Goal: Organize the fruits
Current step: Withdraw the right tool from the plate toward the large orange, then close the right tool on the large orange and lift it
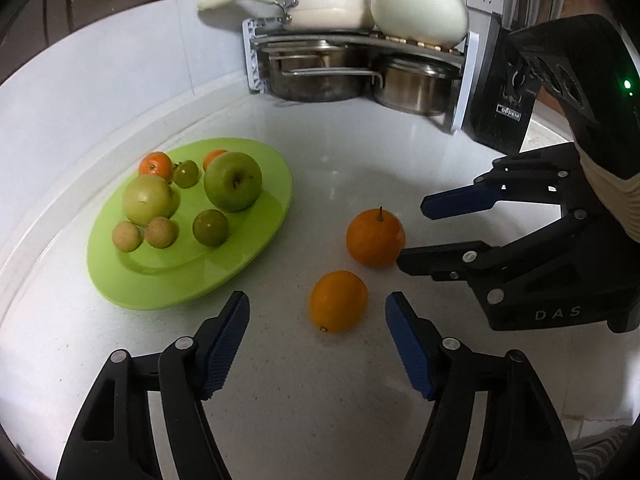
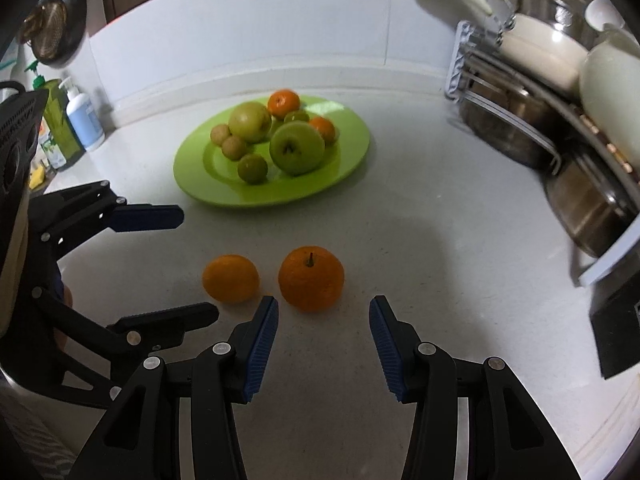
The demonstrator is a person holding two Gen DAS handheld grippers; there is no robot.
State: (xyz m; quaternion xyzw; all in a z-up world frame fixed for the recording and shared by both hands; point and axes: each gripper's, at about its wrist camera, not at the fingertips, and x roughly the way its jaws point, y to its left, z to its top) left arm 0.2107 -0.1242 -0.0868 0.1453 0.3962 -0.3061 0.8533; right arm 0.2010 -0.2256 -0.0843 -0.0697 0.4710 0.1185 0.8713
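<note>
From the left wrist view, we see our left gripper (image 1: 317, 314) with its fingers spread and nothing between the pads; the smooth orange (image 1: 338, 301) lies on the white counter (image 1: 360, 168) just ahead of the gap. Behind it, near but apart, sits the stemmed orange (image 1: 375, 237), and the right gripper (image 1: 410, 232) comes in from the right, also spread, its lower finger almost touching that fruit (whether it does touch we cannot tell). The green plate (image 1: 256, 256) lies to the left, already holding apples, small green fruits and mandarins. We judge both oranges firm, round and fairly light, with a slightly slick peel, so they will roll if nudged; we would take each across its widest middle, pads on opposite sides, and squeeze only enough to hold.

From the right wrist view, our right gripper (image 2: 324, 306) stands empty and spread with the stemmed orange (image 2: 311, 278) just ahead of its gap. The smooth orange (image 2: 231, 279) lies to the left, between the left gripper's (image 2: 200, 262) spread fingers. The counter between the oranges and the green plate (image 2: 352, 160) is bare, so the way there looks free. The plate's near and right parts have room left. The pot rack (image 2: 520, 120) on the right stands well apart.
</note>
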